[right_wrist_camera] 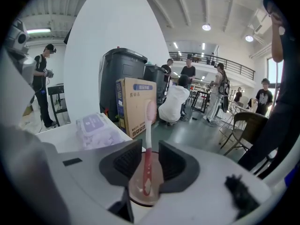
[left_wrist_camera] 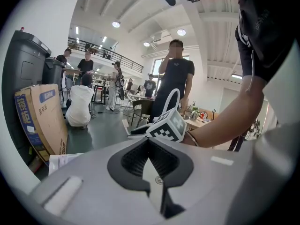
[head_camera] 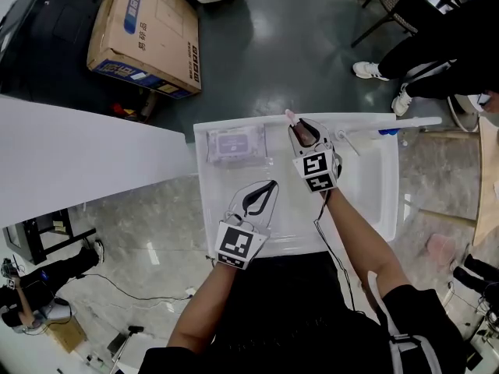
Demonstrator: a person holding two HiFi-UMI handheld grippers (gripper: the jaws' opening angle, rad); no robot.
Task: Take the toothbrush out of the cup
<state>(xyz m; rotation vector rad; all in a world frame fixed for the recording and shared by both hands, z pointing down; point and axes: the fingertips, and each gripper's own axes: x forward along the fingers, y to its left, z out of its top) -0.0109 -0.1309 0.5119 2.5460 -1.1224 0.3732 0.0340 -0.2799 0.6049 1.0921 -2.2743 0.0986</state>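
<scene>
A pink toothbrush (right_wrist_camera: 148, 139) stands upright, bristle end up, in a small translucent cup (right_wrist_camera: 146, 193) near the back edge of the white table (head_camera: 366, 197). My right gripper (right_wrist_camera: 150, 146) is open, one jaw on each side of the brush, with a narrow gap on both sides. The cup sits low between the jaws. In the head view the brush head (head_camera: 290, 117) pokes out past the right gripper (head_camera: 302, 131), and the cup is hidden under it. My left gripper (head_camera: 271, 185) rests over the table's middle, tips together with nothing between them (left_wrist_camera: 149, 142).
A pack of wipes (head_camera: 236, 144) lies at the table's back left. A white rod with a blue end (head_camera: 387, 129) lies along the back right edge. A cardboard box (head_camera: 148, 33) stands on the floor beyond. A white panel (head_camera: 78, 158) is at left. Several people stand around.
</scene>
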